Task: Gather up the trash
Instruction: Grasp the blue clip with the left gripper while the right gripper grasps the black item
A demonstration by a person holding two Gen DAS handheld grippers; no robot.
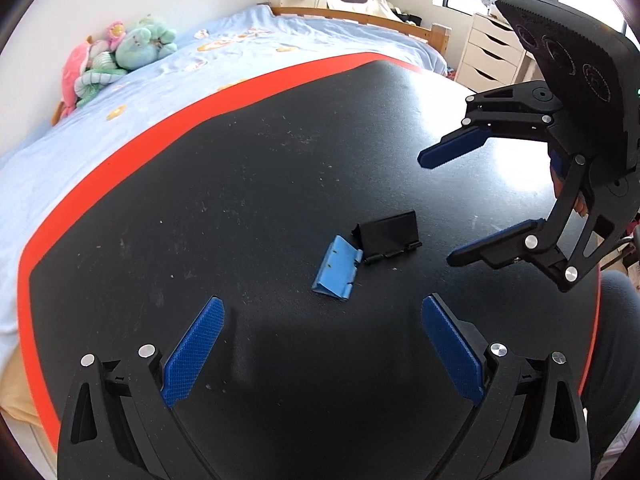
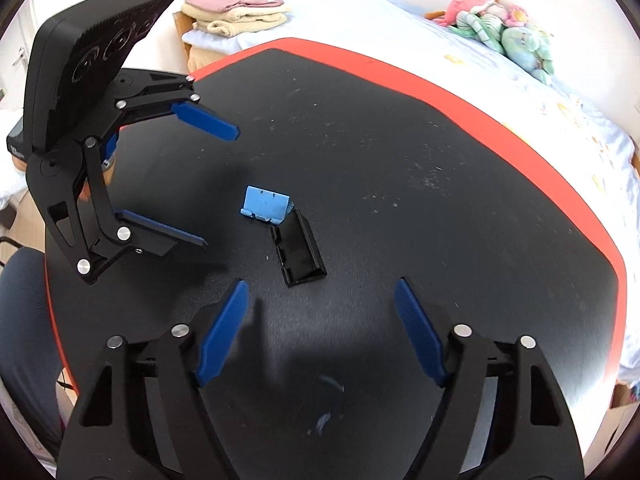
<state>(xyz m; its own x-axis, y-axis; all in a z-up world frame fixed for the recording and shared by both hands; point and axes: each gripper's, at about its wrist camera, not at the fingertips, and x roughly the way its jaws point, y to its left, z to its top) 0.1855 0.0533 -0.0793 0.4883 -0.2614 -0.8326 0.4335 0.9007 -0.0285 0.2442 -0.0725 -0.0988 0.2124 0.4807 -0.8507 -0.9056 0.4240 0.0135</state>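
A light blue folded plastic piece [image 1: 335, 268] and a black folded plastic piece [image 1: 390, 236] lie side by side, touching, on the black table with a red edge [image 1: 120, 152]. My left gripper [image 1: 322, 312] is open and empty, just short of the blue piece. My right gripper [image 1: 436, 208] is open and empty, hovering to the right of the black piece. In the right wrist view the blue piece [image 2: 267, 203] and the black piece [image 2: 301, 251] lie ahead of the right gripper [image 2: 320, 292], with the left gripper [image 2: 220, 188] at their left.
A bed with a light blue sheet [image 1: 120, 92] runs along the table's far side, with plush toys [image 1: 116, 52] on it. A white drawer unit [image 1: 492, 52] stands at the back right. Folded towels [image 2: 236, 12] lie on a shelf beyond the table.
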